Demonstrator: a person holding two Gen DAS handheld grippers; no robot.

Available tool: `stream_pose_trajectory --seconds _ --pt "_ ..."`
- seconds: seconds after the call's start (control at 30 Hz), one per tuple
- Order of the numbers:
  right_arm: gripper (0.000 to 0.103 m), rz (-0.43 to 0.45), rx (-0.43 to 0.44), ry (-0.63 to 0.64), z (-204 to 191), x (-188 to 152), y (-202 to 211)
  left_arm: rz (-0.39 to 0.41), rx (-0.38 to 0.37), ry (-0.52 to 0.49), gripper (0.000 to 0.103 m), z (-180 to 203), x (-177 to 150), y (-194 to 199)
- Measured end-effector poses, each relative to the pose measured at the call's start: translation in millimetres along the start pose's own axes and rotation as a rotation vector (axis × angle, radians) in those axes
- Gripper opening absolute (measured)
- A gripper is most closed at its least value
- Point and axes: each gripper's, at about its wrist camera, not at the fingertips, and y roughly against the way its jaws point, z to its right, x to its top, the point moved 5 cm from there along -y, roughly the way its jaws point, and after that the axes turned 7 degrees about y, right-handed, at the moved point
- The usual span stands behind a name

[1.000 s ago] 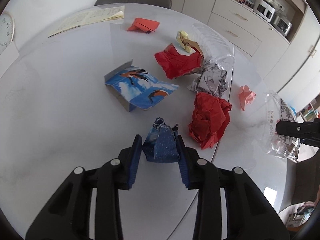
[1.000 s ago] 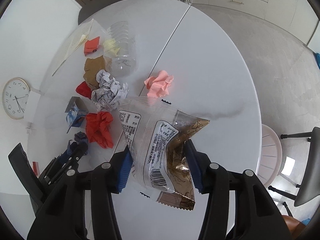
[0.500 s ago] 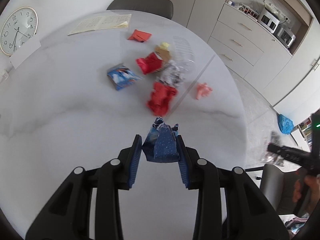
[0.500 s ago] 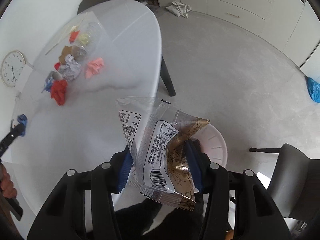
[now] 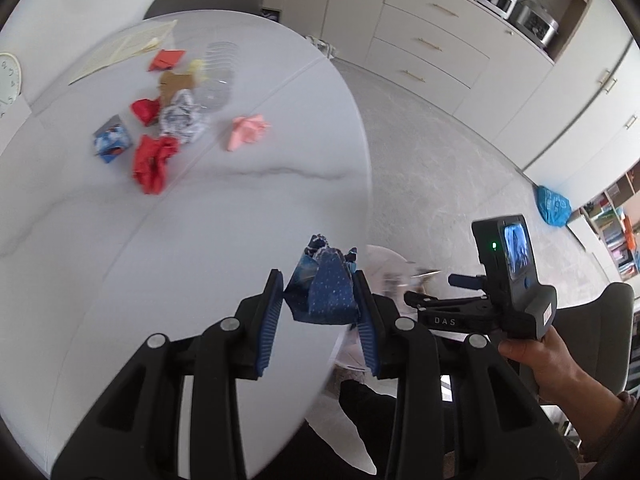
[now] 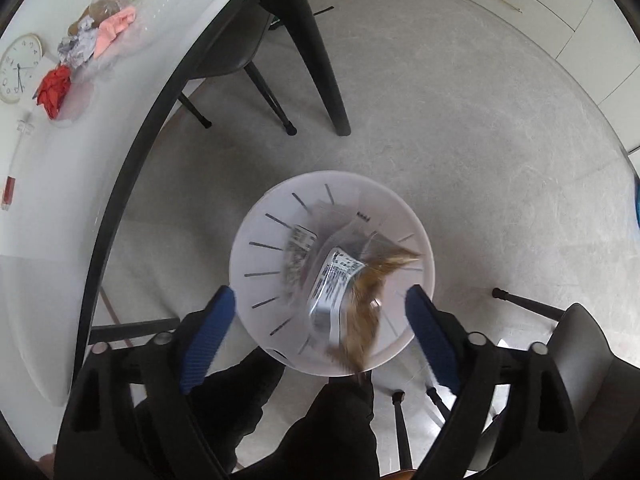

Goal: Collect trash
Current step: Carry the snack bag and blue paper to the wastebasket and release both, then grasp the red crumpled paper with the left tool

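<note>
Right claw (image 6: 320, 320) hangs over a white bin (image 6: 256, 240) on the floor, jaws opening, pads clear of a clear-and-gold wrapper (image 6: 344, 280) that blurs between them above the bin's mouth. The wrapper looks feather-light, crinkly and slick; it may drift, so a low release suits it. Left claw (image 5: 318, 300) is clamped on a crumpled blue paper wad (image 5: 324, 292), soft and springy, best squeezed across its middle. It hovers at the counter (image 5: 200, 260) edge, with the bin just beyond. More crumpled paper (image 5: 154, 164) sits far across the counter. Chair legs (image 6: 276, 108) and the counter rim crowd the bin's far side; the near side is open
</note>
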Motion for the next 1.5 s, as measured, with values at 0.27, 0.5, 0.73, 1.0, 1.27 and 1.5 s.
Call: stream_pose_trajectory --seconds 0.27,0.5,0.73,1.0,1.27,1.5 --pt "0.094 0.045 0.048 -0.022 44.6 -4.8 42.3 -0.063 -0.027 0.0 0.035 60.6 -19.6 -33.3" --pt "0.098 0.109 0.026 -0.067 79.8 -6.2 80.3 -0.117 -0.029 0.004 0.042 89.6 -29.7 -63.5" --pt "0.098 0.153 0.049 -0.062 87.1 -5.3 102.3 -0.066 0.006 0.044 0.092 94.2 -28.2 -54.0" --pt "0.099 0.176 0.091 -0.046 75.8 -0.3 114.4 -0.03 0.044 0.083 0.094 82.6 -17.3 -39.7" --pt "0.099 0.189 0.096 0.003 53.0 11.6 123.7 0.002 0.075 0.133 0.094 56.4 -7.3 -27.8" --pt "0.099 0.213 0.122 0.047 11.7 33.2 126.7 0.05 0.14 0.212 0.094 -2.4 5.1 -13.3"
